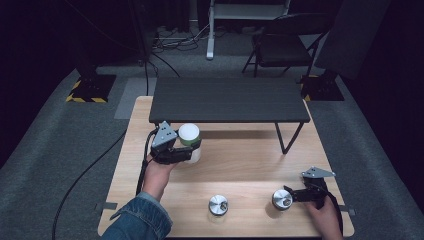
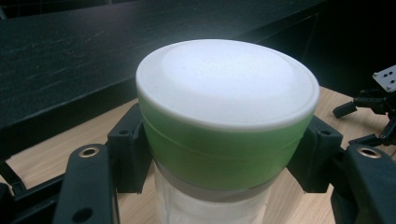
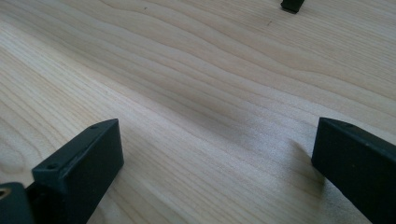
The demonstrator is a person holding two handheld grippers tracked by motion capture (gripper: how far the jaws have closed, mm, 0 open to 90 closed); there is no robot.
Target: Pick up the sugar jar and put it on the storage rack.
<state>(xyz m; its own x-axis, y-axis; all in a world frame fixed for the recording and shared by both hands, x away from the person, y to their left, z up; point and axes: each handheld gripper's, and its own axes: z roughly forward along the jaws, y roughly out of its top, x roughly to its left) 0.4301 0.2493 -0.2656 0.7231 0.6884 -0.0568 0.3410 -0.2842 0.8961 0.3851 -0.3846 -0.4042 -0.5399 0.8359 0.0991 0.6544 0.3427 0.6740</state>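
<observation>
A jar [image 1: 190,136] with a white lid, a green band and a clear body is held at the left of the wooden table [image 1: 250,160], just in front of the low black shelf [image 1: 227,100]. My left gripper [image 1: 193,150] is shut on the jar [image 2: 224,140], with a pad [image 2: 128,154] on each side of the green band. My right gripper [image 1: 291,196] rests low at the front right, open, with only bare wood between its jaws [image 3: 215,158]. A round metal tin [image 1: 282,199] stands right at its tips.
A second round metal tin [image 1: 218,204] stands at the front middle of the table. The black shelf stands on thin legs [image 1: 287,137] across the back of the table. A folding chair [image 1: 282,45] and cables lie on the floor behind.
</observation>
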